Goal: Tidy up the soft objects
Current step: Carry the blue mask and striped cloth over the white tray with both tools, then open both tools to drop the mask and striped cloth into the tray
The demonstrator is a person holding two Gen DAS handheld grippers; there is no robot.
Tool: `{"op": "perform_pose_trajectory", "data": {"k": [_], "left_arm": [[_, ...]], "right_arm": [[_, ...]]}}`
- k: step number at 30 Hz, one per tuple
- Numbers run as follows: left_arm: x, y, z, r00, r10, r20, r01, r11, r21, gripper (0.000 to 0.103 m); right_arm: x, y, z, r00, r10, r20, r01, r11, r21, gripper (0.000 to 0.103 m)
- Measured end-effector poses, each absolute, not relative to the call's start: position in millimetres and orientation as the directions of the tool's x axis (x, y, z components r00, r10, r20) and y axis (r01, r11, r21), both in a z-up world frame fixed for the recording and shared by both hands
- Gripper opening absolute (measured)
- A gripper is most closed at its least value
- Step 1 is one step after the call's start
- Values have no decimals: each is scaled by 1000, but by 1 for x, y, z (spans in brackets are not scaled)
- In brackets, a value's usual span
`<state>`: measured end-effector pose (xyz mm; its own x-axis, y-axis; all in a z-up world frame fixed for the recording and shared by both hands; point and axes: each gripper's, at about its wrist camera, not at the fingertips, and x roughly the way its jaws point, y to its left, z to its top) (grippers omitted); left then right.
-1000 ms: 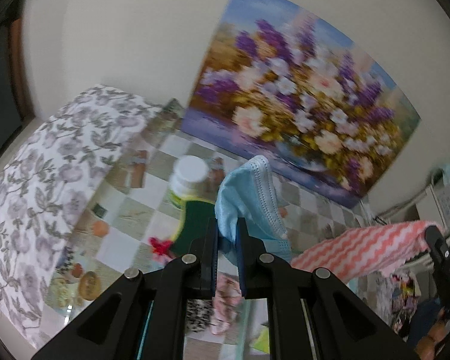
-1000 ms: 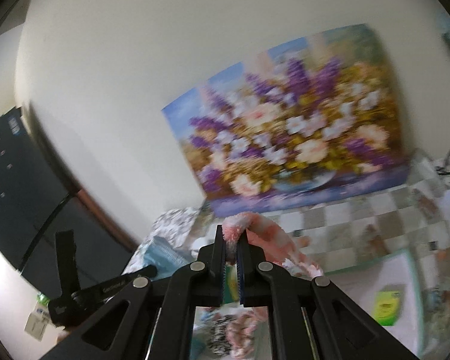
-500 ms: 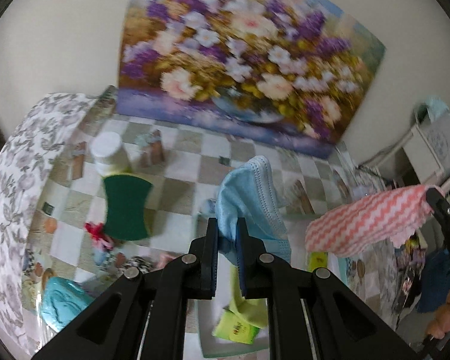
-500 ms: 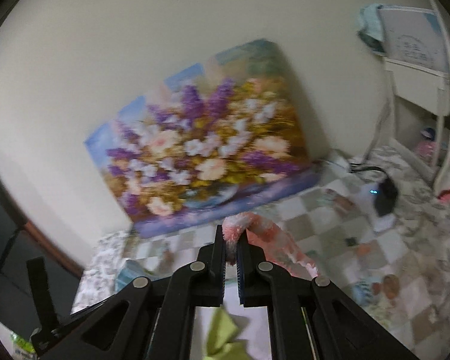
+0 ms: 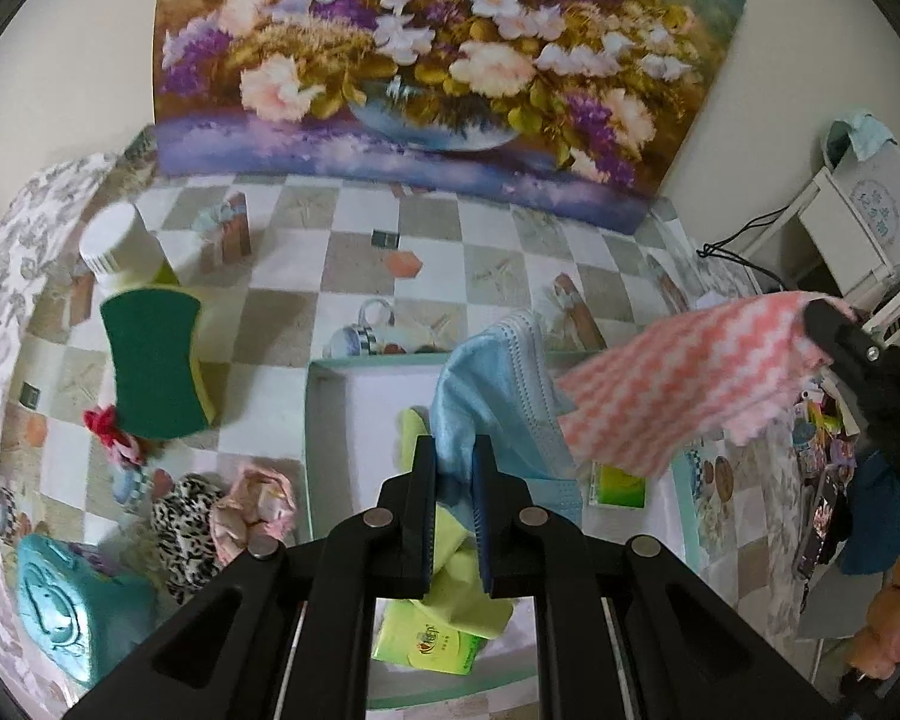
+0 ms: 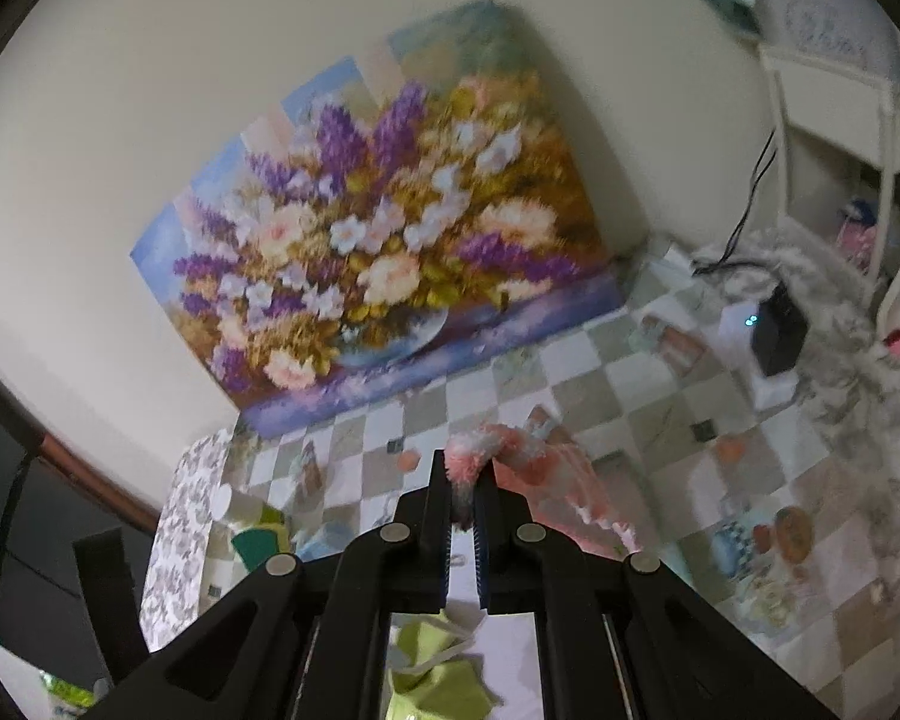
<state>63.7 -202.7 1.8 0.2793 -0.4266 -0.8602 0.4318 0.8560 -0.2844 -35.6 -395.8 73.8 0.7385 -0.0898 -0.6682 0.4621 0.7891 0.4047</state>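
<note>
Left tongs (image 5: pixel 453 468): pressed together on a fold of a light blue face mask (image 5: pixel 498 384), which stands up from the tips and hangs over the white tray (image 5: pixel 354 396). Right tongs (image 6: pixel 462 495): pinched on the fluffy edge of a pink-and-white zigzag cloth (image 6: pixel 546 480); in the left wrist view the same cloth (image 5: pixel 678 378) stretches in the air from the right tongs (image 5: pixel 834 330) at far right toward the mask, over the tray's right side. Tray: teal-rimmed, rectangular, lying on the checkered worktop (image 5: pixel 306 276); it contains a crumpled yellow-green cloth (image 5: pixel 456 570), a green tissue packet (image 5: pixel 432 642) near the front, and a second small green packet (image 5: pixel 621 483) under the pink cloth. Left of the tray, on the worktop: a green-and-yellow sponge (image 5: pixel 156 360), a white-capped jar (image 5: pixel 120 246) just behind it, a red scrunchie (image 5: pixel 105 423), a leopard-print fabric piece (image 5: pixel 186 528), a crumpled pink cloth (image 5: pixel 258 510), and a teal soft item (image 5: pixel 72 606) at the near left corner. Far side: a large floral painting (image 5: pixel 438 60) leaning against the wall, its lower edge on the worktop. Far right: white furniture (image 5: pixel 858 222) with a black cable beside it.
</note>
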Motion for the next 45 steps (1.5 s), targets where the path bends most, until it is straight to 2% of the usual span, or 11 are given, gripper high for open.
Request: {"op": "perform_pose_trajectory", "data": {"k": [3, 16, 33, 35, 42, 45], "left_arm": [[67, -201, -9, 261, -422, -868, 416, 861, -293, 11], [78, -201, -59, 173, -373, -911, 354, 887, -296, 11], [80, -197, -97, 112, -281, -953, 323, 917, -232, 12], [80, -198, -99, 109, -267, -957, 324, 920, -220, 14], [84, -203, -100, 102, -248, -963, 316, 926, -205, 32], [84, -203, -90, 121, -250, -961, 325, 925, -199, 42]], "right_arm": [[-24, -398, 51, 710, -25, -704, 456, 777, 433, 6], [9, -405, -62, 475, 94, -875, 549, 746, 378, 6], [19, -398, -104, 310, 58, -949, 572, 786, 235, 9], [19, -397, -104, 304, 51, -951, 572, 788, 226, 9], [24, -390, -100, 261, 0, -965, 559, 815, 151, 10], [27, -388, -92, 258, -25, -966, 548, 827, 126, 13]]}}
